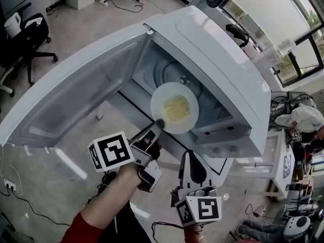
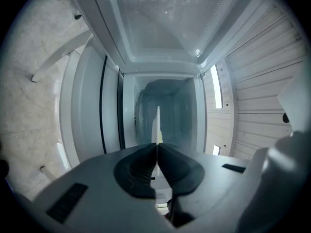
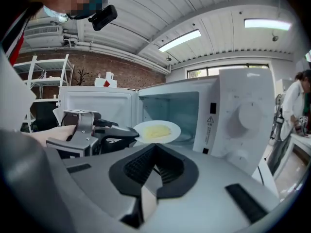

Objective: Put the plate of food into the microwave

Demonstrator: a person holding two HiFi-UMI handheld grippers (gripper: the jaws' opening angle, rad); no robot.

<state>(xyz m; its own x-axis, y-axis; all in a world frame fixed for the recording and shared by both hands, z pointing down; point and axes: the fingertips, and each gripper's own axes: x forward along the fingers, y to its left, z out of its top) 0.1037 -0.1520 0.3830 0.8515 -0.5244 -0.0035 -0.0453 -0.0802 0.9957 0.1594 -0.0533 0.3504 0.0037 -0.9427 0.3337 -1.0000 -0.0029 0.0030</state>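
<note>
My left tool [image 1: 158, 124] clamps rim of plate of food [image 1: 174, 108] at open microwave [image 1: 223, 70] mouth; my right tool [image 3: 154, 148] closed, empty, beside left.

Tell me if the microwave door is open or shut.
Open: the microwave door stands wide, leaving the cavity exposed behind the plate.

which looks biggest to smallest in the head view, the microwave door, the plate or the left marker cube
1. microwave door: by far the largest.
2 and 3, unranked: plate and left marker cube look about alike in spread. The cube sits nearer the camera, so the order between them is unsure.
</note>
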